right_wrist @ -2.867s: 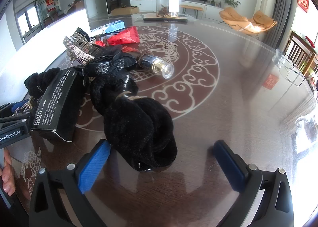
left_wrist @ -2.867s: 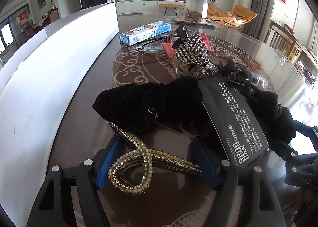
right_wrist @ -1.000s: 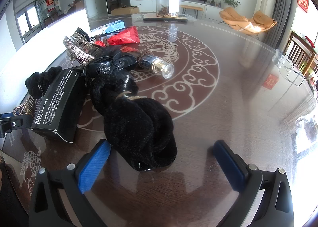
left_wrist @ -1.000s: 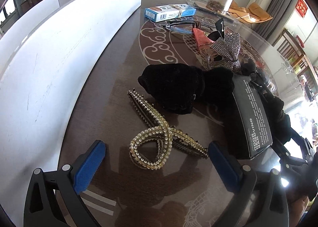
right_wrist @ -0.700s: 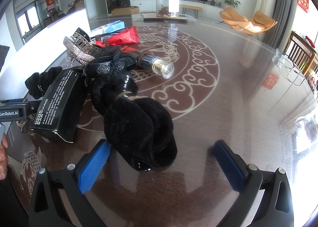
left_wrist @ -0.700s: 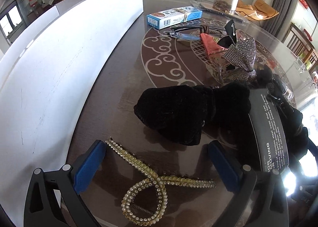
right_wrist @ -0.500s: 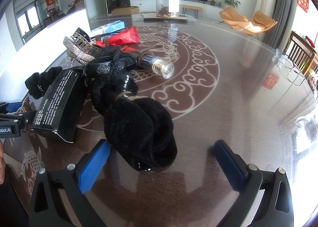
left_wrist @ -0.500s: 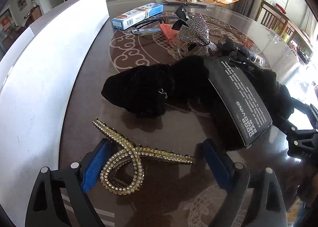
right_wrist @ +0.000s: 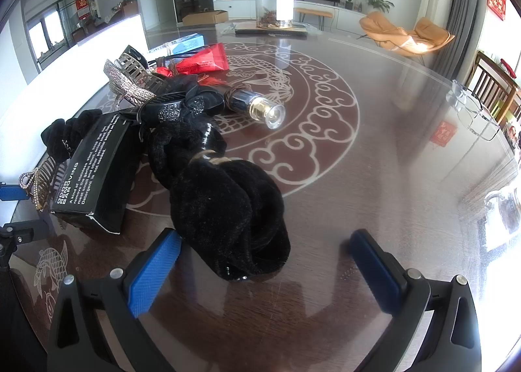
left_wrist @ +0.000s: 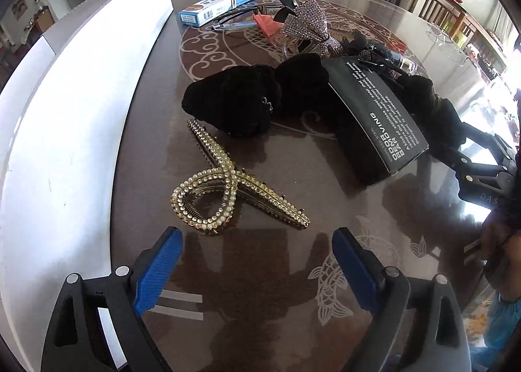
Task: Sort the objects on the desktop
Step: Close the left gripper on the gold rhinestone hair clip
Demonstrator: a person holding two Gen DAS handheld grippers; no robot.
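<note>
A gold, pearl-studded hair claw point(left_wrist: 224, 189) lies on the dark round table point(left_wrist: 260, 290), just ahead of my open, empty left gripper point(left_wrist: 257, 261). Behind it lie a black velvet scrunchie point(left_wrist: 237, 102) and a black box point(left_wrist: 377, 121) with white print. My right gripper point(right_wrist: 263, 271) is open and empty, its left finger point(right_wrist: 153, 271) beside a black velvet hair tie point(right_wrist: 228, 202). The black box point(right_wrist: 94, 170), a rhinestone bow clip point(right_wrist: 130, 85), a small bottle point(right_wrist: 260, 108) and a red packet point(right_wrist: 205, 59) also show in the right wrist view.
A white curved board point(left_wrist: 71, 105) runs along the table's left side. A blue-and-white box point(left_wrist: 218, 6) and dark glasses point(left_wrist: 234, 19) lie at the back. Clear glasses point(right_wrist: 472, 108) lie at the far right. A clear jar point(right_wrist: 275, 4) stands at the table's far side.
My left gripper has drawn back from the gold hair claw, which now lies wholly ahead of the fingertips. The right gripper has not moved.
</note>
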